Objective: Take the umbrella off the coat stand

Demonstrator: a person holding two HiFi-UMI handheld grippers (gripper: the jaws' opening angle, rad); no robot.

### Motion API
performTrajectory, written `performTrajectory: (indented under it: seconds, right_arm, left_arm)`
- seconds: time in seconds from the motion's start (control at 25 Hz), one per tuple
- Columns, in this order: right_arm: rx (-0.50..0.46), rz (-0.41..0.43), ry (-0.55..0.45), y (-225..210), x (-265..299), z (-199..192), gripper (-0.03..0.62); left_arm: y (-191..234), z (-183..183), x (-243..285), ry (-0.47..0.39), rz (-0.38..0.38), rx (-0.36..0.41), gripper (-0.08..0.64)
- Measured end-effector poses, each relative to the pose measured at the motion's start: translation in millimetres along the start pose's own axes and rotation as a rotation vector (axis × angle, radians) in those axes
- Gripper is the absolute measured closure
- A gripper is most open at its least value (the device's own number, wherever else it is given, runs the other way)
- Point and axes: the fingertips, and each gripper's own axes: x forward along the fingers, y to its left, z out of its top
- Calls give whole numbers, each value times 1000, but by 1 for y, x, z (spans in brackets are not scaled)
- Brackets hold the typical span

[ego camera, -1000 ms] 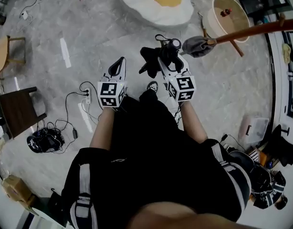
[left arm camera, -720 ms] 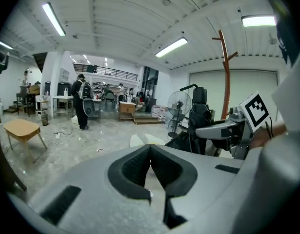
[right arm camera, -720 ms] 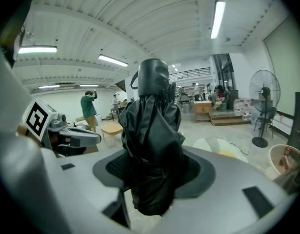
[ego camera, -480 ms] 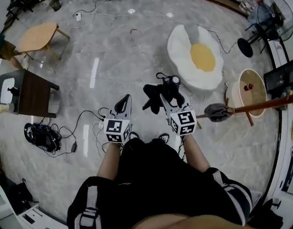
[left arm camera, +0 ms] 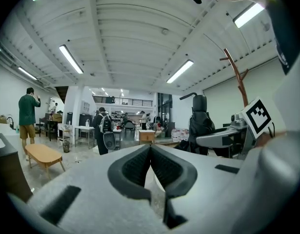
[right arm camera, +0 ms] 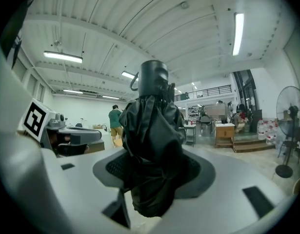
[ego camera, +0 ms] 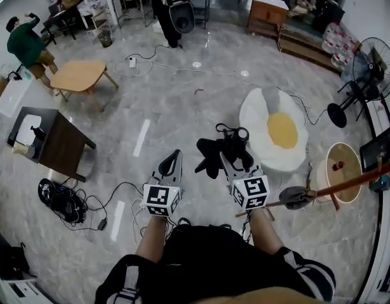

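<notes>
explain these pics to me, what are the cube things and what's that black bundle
No robot here: a person holds a hand-held tool in each hand, and each marker cube is part of its tool. The top-down picture comes from a camera on the person's head, looking down at the grey floor. The other two come from cameras riding on each tool, looking along its jaws. The right tool is clamped on a folded black umbrella, the bundle you noticed. The left tool has its jaws together with nothing between them. The brown pole at the right is the coat stand; the umbrella is clear of it. On the floor lie a fried-egg cushion and a tangle of cables.
</notes>
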Motion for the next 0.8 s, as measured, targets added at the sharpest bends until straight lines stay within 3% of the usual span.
performTrajectory:
  seconds: [0.28,0.8]
  right_arm:
    - [13,38,-23,16,-7,20,353]
    - [23,-29,-27,8,-27,13,354]
  left_arm:
    - [-1,2,-2,-2,-14,-12,560]
    - [-27,6,1,-21,-99,-23,560]
